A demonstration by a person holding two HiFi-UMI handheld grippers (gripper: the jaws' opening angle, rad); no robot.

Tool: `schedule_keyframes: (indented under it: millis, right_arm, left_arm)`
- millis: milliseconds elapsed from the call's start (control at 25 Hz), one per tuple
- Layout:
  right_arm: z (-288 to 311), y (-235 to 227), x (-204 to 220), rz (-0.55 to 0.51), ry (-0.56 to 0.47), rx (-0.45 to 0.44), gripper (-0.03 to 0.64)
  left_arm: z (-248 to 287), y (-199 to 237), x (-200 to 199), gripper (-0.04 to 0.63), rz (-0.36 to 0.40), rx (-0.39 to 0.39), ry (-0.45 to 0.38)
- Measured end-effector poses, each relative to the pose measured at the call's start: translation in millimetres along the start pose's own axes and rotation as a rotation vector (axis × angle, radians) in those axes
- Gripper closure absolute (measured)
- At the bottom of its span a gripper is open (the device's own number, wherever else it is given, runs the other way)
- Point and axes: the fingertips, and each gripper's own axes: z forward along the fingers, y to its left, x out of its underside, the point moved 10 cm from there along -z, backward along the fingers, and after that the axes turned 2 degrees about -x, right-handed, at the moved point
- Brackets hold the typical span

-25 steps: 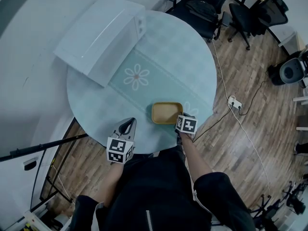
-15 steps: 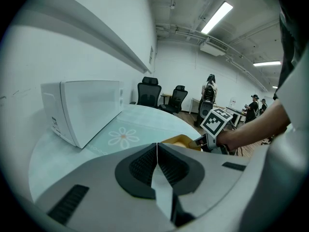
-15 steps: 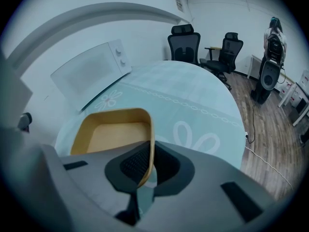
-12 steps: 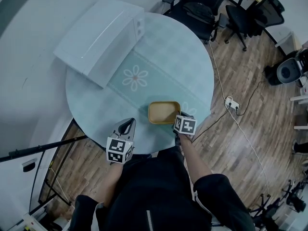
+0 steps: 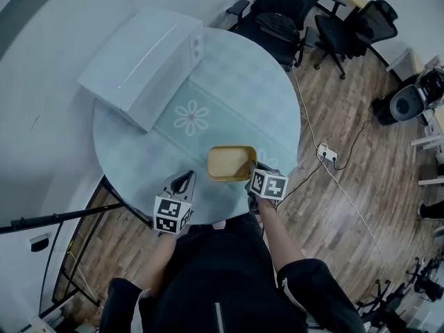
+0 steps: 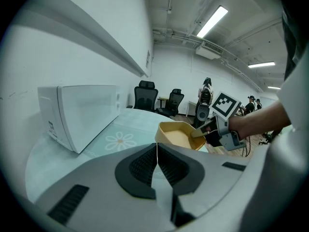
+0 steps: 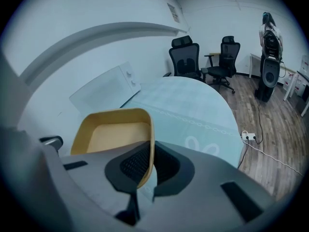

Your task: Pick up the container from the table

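Since the right gripper (image 7: 148,167) has its fingers (image 7: 133,164) clenched on the near side wall of the yellow container (image 7: 113,132), with the thin rim standing between the two pads, the grasp itself looks done. From the head view the container (image 5: 231,163) sits over the near edge of the round table (image 5: 229,82), just ahead of the right gripper (image 5: 254,176). In the left gripper view it (image 6: 179,133) hangs tilted off the right gripper's fingers and appears to be clear of the tabletop (image 6: 130,124) — though its underside is not plainly shown, so I judge it raised rather than see it outright. The left gripper (image 5: 182,182) hovers beside it at the table's edge, well apart from the container, its fingers (image 6: 142,166) pressed together on nothing. A white appliance (image 5: 142,61) stands at the far side, untouched. What seems left is little — carrying the container higher and level, since the one-sided grip lets it tip.
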Motion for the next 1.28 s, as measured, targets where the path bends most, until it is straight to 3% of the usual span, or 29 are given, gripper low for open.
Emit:
schedule_keyframes:
  millis: [560,840,1280]
  right_arm:
    - [-74.3,27.3,3.3,0.027,-0.149,-0.081,0.589]
    - [-91.3,41.1,8.5,-0.003,-0.197,-0.081,0.589]
    - [-93.9,51.0,18.8,-0.03,-0.204,-0.079,0.591]
  left_arm:
    - [-15.5,-10.1,-0.9,0.58,0.036,0.053,-0.033]
    - [-20.7,-13.2,0.0,0.58,0.055,0.073,-0.032]
    - [-29.8,-8.4,9.7,0.579,0.053,0.065,-0.024]
